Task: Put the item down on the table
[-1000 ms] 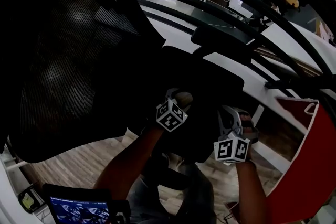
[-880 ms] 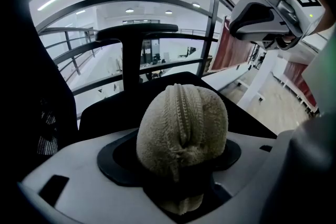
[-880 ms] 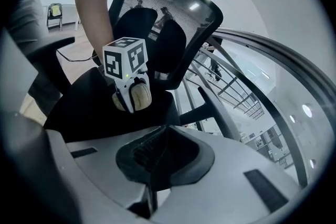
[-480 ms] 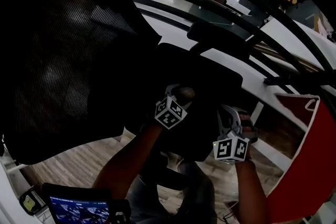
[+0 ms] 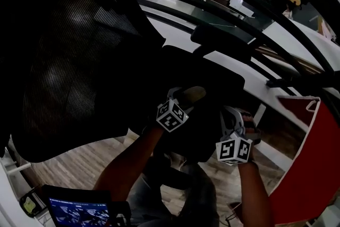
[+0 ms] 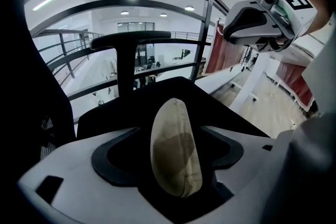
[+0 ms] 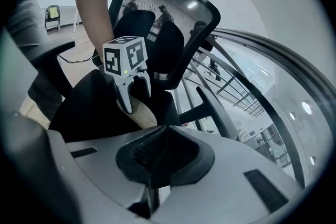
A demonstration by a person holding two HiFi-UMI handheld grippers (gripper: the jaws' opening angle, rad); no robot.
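A tan, flat oval pouch (image 6: 176, 149) stands on edge between the jaws of my left gripper (image 6: 176, 165), which is shut on it. In the head view the left gripper (image 5: 187, 99) hangs over the black seat of an office chair (image 5: 207, 80), and the pouch (image 5: 193, 94) sticks out past its marker cube. My right gripper (image 5: 234, 119) is just to the right, lower and apart from the pouch. Its jaws (image 7: 156, 141) are shut with nothing between them. The right gripper view shows the left gripper (image 7: 127, 73) and the pouch (image 7: 143, 113) ahead.
The chair's mesh back (image 5: 64, 50) fills the left of the head view, and its armrest (image 6: 131, 39) rises ahead. A white table (image 5: 239, 67) lies beyond the seat. A red panel (image 5: 305, 157) stands at right. A lit screen (image 5: 77, 212) sits at bottom left over wooden floor (image 5: 74, 165).
The left gripper and its pouch have shifted slightly right and up. The right gripper has stayed almost still.
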